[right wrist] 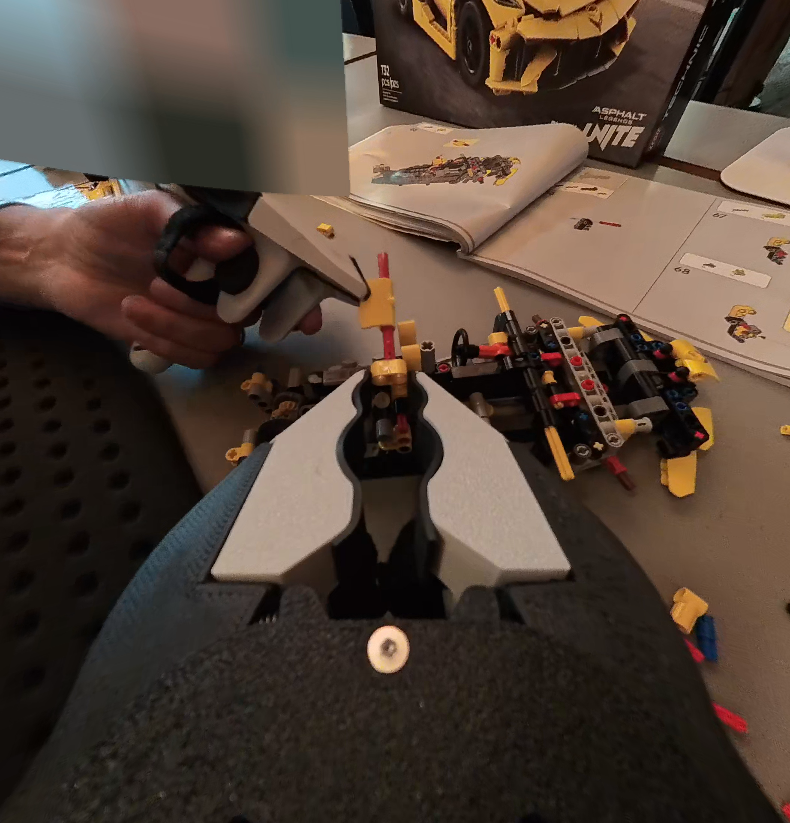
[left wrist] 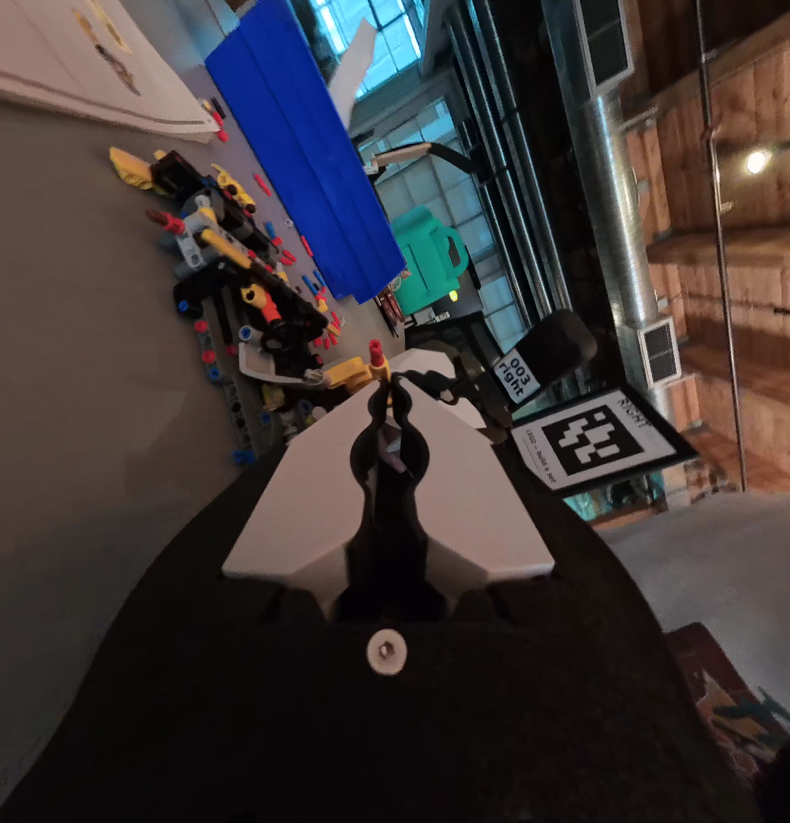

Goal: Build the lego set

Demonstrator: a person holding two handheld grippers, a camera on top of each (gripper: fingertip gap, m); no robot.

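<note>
Jaws of left gripper (right wrist: 362,296) pinch yellow block (right wrist: 376,305) on red axle (right wrist: 387,340); right gripper (right wrist: 391,378) clamps yellow connector (right wrist: 387,369).

Industrial loft workspace: exposed metal duct (left wrist: 606,178), timber ceiling (left wrist: 718,133), grey worktable (left wrist: 72,356).

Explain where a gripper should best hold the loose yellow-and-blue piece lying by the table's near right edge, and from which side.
Probably across the yellow connector itself, coming from above: it lies flat on the table, bulkier than its thin blue pin, with bare table on both sides for the fingers.

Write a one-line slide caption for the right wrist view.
Left tongs slide a yellow piece along a red axle.
</note>
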